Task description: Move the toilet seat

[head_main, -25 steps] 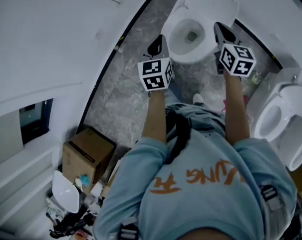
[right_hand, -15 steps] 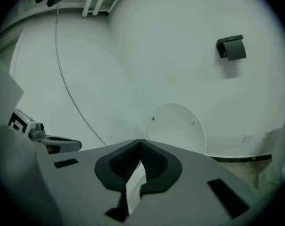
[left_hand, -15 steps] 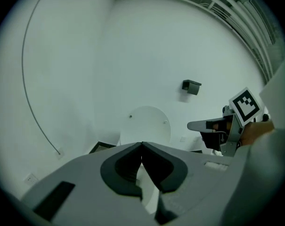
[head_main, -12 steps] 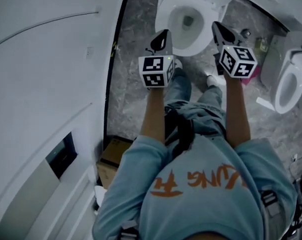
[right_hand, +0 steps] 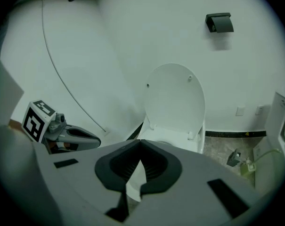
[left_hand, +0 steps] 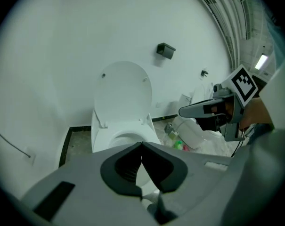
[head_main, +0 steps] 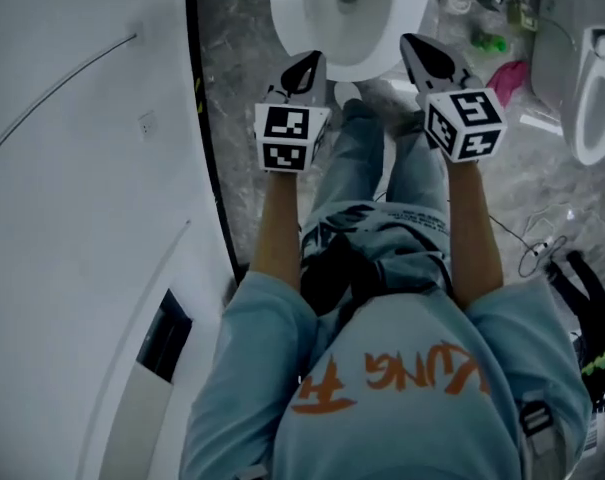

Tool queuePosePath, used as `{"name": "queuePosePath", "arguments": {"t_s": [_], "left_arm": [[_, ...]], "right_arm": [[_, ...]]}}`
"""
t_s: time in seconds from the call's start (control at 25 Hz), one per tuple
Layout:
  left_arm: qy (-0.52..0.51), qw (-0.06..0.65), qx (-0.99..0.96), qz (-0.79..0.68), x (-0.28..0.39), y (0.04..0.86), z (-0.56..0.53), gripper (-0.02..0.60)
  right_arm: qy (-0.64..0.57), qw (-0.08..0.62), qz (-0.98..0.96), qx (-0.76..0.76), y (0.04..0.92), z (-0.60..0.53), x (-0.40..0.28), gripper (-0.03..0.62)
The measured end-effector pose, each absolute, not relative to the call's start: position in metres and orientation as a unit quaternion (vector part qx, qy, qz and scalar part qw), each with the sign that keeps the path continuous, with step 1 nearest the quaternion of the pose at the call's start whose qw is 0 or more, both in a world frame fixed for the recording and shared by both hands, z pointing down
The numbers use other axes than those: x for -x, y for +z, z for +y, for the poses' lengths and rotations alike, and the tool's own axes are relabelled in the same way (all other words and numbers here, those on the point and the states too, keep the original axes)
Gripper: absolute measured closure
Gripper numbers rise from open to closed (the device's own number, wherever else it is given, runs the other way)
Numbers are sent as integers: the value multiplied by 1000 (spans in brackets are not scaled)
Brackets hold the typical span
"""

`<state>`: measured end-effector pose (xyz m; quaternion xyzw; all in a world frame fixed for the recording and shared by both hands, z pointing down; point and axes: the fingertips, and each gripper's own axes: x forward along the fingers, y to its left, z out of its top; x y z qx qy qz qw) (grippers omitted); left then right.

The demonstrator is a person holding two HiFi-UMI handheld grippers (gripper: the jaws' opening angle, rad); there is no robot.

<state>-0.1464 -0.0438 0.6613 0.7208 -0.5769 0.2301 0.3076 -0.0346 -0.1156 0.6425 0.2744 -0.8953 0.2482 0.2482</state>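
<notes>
A white toilet [head_main: 347, 13] stands at the top of the head view, straight ahead of the person's feet. Its lid [left_hand: 122, 95] stands upright against the wall, and the seat ring [right_hand: 173, 136] looks to lie flat on the bowl. My left gripper [head_main: 304, 68] hovers just before the bowl's front left rim, shut and empty. Over the front right rim my right gripper [head_main: 422, 53] is likewise shut with nothing in it. Neither touches the toilet. The left gripper view also shows the right gripper [left_hand: 189, 111], and the left gripper [right_hand: 93, 138] shows in the right gripper view.
A curved white wall [head_main: 82, 168] runs close along the left. A second toilet [head_main: 597, 78] stands at the right, with bottles [head_main: 487, 40] and a pink thing [head_main: 509, 76] on the floor between the two. Cables [head_main: 537, 253] lie at right. A black fixture [left_hand: 166, 50] hangs above the lid.
The person has stepped closer to the toilet, and the bowl now sits at the top edge of the head view. The cardboard box has dropped out of sight. Both grippers stay shut.
</notes>
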Motion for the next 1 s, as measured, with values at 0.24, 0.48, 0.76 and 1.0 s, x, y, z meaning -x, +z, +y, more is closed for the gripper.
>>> {"name": "queuePosePath", "arguments": {"t_s": [0.24, 0.48, 0.76, 1.0], "left_arm": [[265, 324, -747, -517, 135, 734, -29, 580], [306, 343, -764, -453, 129, 809, -14, 580], [403, 297, -795, -343, 125, 870, 2, 574], [496, 255, -803, -211, 110, 908, 27, 438]], "right_arm": [[237, 296, -897, -228, 708, -74, 43, 594], [215, 346, -898, -165, 778, -36, 56, 592], [179, 412, -887, -104, 841, -9, 71, 486], [111, 480, -870, -21, 886, 2, 80, 393]]}}
